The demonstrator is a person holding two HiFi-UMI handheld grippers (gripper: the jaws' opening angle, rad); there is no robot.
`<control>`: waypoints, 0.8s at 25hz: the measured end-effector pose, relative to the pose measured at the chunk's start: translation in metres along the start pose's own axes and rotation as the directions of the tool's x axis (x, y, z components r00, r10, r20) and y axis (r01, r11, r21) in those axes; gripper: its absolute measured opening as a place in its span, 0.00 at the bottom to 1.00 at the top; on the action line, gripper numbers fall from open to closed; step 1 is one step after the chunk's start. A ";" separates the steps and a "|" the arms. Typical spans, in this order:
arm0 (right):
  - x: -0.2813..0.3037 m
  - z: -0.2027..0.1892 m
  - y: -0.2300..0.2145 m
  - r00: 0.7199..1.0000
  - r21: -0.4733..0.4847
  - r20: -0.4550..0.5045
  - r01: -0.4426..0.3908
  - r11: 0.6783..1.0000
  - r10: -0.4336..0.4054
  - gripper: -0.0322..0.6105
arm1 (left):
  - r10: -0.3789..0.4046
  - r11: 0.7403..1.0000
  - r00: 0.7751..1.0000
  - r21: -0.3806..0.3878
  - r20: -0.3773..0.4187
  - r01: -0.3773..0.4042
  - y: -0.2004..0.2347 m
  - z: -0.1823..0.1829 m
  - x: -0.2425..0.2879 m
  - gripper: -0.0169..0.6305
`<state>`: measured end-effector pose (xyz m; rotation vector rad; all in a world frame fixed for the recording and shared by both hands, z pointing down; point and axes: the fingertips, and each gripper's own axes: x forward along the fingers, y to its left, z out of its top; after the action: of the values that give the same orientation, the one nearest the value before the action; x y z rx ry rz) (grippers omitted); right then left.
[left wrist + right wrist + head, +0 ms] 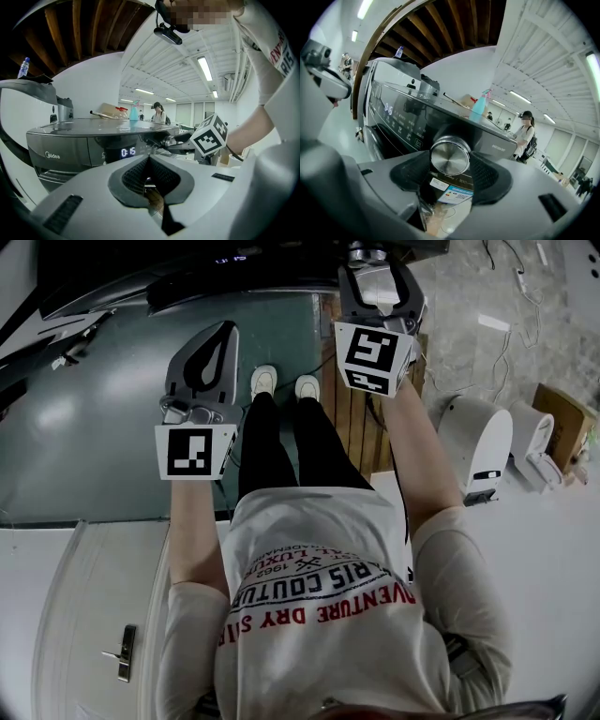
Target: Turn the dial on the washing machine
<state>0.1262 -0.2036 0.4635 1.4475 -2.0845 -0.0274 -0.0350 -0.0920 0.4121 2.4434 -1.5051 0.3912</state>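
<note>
Our right gripper (451,160) had its two dark ribbed jaws set on either side of the round brushed-metal dial (450,156), and both pads appeared to press against its rim. That dial stood out from the right end of the control panel of the dark grey front-loading washing machine (393,110), directly ahead of the gripper. In the head view the right gripper (378,282) reached up to the machine's front edge.

Our left gripper (149,158) had its jaws pressed together at the tips, with nothing between them. It hung apart from the machine (70,145), to the left of the right one and lower in the head view (228,331). Past its tips the lit display (127,152) read 0:15. A pale blue spray bottle (479,107) stood on top of the machine.
</note>
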 end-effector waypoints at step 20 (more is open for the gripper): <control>-0.005 0.001 -0.008 1.000 0.237 0.011 -0.020 0.971 0.018 0.50 | -0.022 0.999 1.000 0.025 -0.007 0.022 -0.007 0.002 0.001 0.05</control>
<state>0.1343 -0.2030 0.4579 1.5676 -2.1671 0.2308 -0.0284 -0.0902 0.4097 2.4731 -1.4775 0.4159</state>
